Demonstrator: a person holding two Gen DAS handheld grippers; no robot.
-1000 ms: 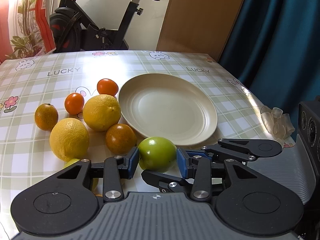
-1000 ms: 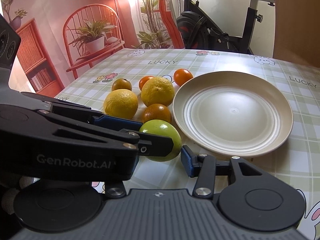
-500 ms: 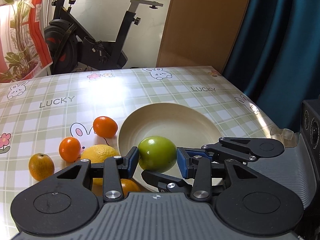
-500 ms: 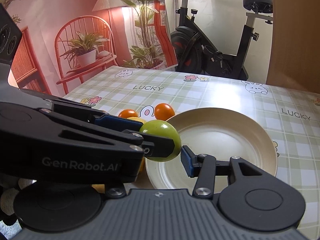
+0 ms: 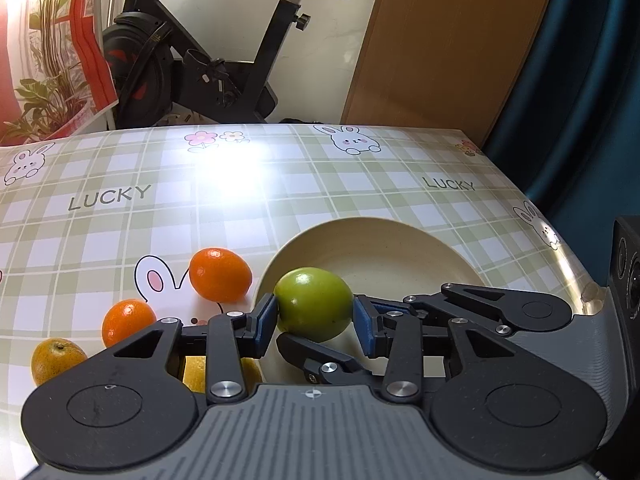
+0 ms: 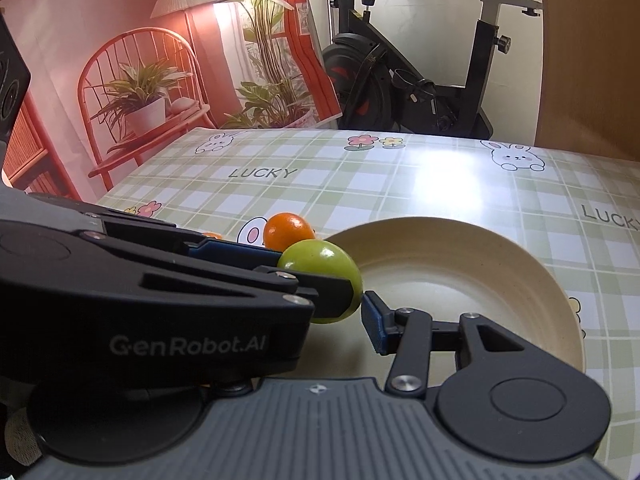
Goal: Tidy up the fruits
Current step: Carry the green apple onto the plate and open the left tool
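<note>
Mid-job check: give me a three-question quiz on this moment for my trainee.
1. True or false: the left hand-held gripper is shut on the round green fruit.
2. The visible inside of the round cream plate holds: A nothing, B two oranges, C a lemon.
3. Which word is printed on the green checked tablecloth?
Key: 1 true; 2 A; 3 LUCKY.

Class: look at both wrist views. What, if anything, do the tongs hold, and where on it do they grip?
The left tongs clamp the green fruit by its two opposite sides, above the plate. The right tongs grip nothing.
</note>
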